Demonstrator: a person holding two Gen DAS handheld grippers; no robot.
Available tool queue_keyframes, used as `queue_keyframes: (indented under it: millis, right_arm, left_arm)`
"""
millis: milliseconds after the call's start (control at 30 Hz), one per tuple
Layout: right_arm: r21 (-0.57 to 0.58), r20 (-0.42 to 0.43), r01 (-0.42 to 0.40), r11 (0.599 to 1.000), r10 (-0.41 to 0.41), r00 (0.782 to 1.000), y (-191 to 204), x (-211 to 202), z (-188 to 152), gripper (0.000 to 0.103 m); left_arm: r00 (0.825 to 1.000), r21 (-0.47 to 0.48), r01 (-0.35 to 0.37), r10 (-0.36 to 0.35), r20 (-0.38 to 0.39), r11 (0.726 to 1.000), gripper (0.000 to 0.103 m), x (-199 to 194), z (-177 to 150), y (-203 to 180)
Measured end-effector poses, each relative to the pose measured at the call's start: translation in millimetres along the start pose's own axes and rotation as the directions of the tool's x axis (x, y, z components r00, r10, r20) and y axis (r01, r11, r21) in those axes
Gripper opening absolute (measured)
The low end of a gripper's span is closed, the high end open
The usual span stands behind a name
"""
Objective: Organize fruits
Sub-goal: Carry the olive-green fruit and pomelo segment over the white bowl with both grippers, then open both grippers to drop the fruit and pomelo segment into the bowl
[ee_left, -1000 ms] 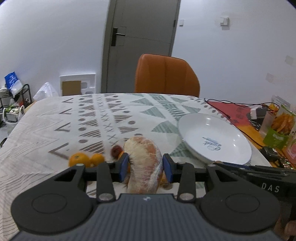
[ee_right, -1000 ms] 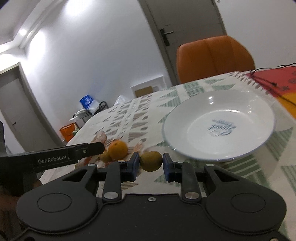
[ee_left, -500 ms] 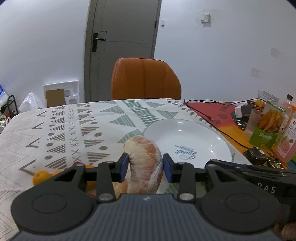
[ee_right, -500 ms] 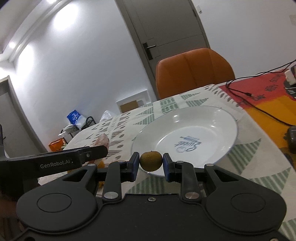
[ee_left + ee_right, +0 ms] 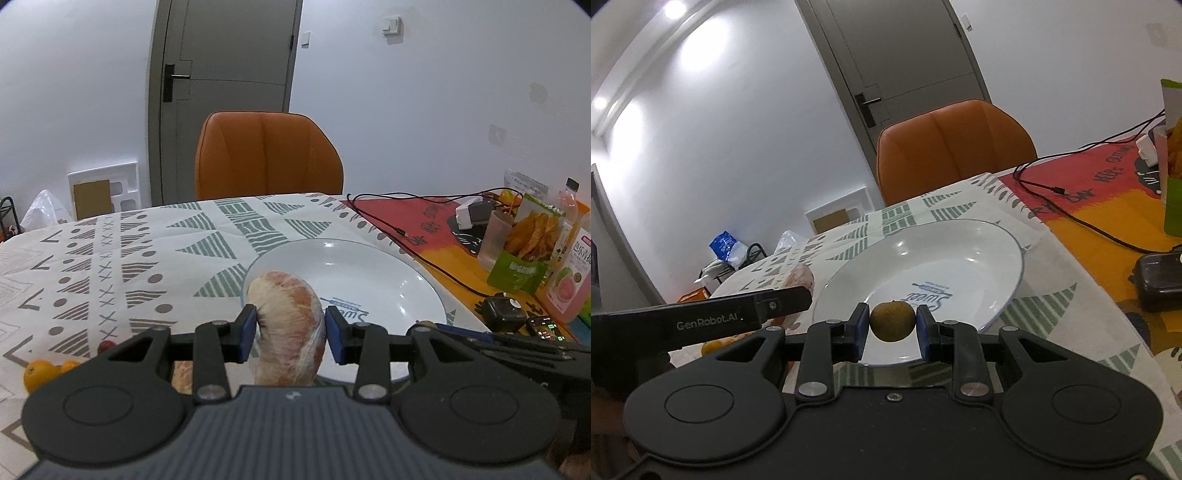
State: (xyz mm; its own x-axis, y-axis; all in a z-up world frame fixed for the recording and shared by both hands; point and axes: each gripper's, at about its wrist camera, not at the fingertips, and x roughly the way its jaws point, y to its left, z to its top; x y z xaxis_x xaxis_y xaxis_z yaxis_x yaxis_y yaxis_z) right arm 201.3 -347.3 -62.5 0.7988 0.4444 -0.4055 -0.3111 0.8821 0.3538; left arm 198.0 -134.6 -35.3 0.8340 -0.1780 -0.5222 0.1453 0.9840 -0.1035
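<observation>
- Your left gripper (image 5: 290,334): fingers closed on a peeled pomelo wedge (image 5: 290,325), held over the near rim of the white plate (image 5: 369,269).
- Your right gripper (image 5: 892,328): fingers pinching a small brown fruit (image 5: 892,320) above that plate's near edge.

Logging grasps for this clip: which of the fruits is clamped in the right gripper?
The small round brownish-green fruit, clamped in the right gripper over the plate. The left gripper holds the big pinkish pomelo segment; the oranges lie on the table.

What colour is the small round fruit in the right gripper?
Brownish-green, dull olive; the small round fruit shows best in the right wrist view.
</observation>
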Motion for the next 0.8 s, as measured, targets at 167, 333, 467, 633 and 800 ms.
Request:
queue_keyframes:
  millis: [167,333,467,633,800]
  right_arm:
    - [0.013,0.002,0.019,1.000,-0.019,1.000,-7.1,0.5,0.9,0.026]
    - [0.020,0.001,0.029,0.999,-0.029,1.000,-10.0,0.0,0.1,0.027]
    - [0.026,0.010,0.037,0.999,-0.037,0.999,-11.1,-2.3,0.1,0.029]
    - [0.044,0.014,0.035,0.998,-0.035,0.999,-11.7,-8.0,-2.5,0.033]
    - [0.069,0.028,0.050,0.996,-0.052,0.998,-11.6,-10.8,-4.3,0.067]
  left_arm:
    - [1.000,0.013,0.019,-0.019,-0.002,1.000,0.039,9.0,3.4,-9.4]
    - [0.999,0.007,0.026,-0.025,-0.020,1.000,0.039,18.3,2.6,-14.5]
    - [0.999,-0.014,0.024,-0.025,-0.042,1.000,0.039,22.2,0.0,-14.3]
    - [0.999,-0.021,0.036,-0.037,-0.012,0.999,0.051,9.4,2.7,-11.5]
    - [1.000,-0.036,-0.010,0.010,0.011,0.999,0.072,-2.8,2.9,-4.1]
